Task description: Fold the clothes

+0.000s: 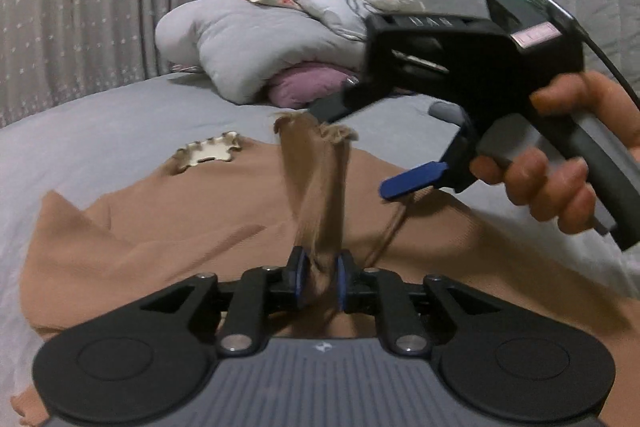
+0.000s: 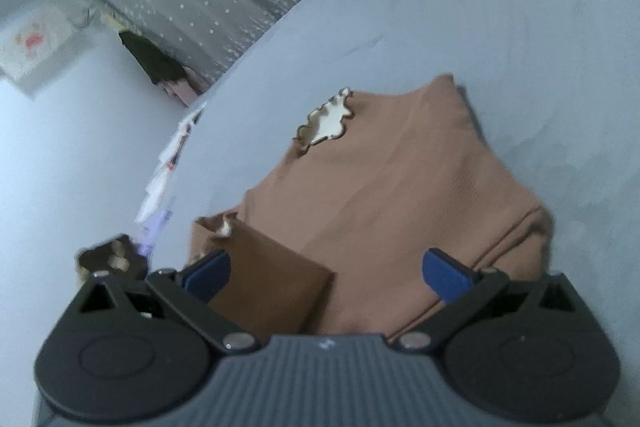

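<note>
Pinching sleeve (image 1: 316,187) in left gripper (image 1: 320,281); right gripper (image 2: 326,275) gaped empty over shirt (image 2: 400,187). I judged: lay sleeve flat across, avoid bunching.

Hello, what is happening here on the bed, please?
A person is folding a tan garment on a grey bed, with hand-held tongs in each hand. The left tongs are shut on a bunched strip of the garment. The right tongs are open above it, gripping nothing.
</note>
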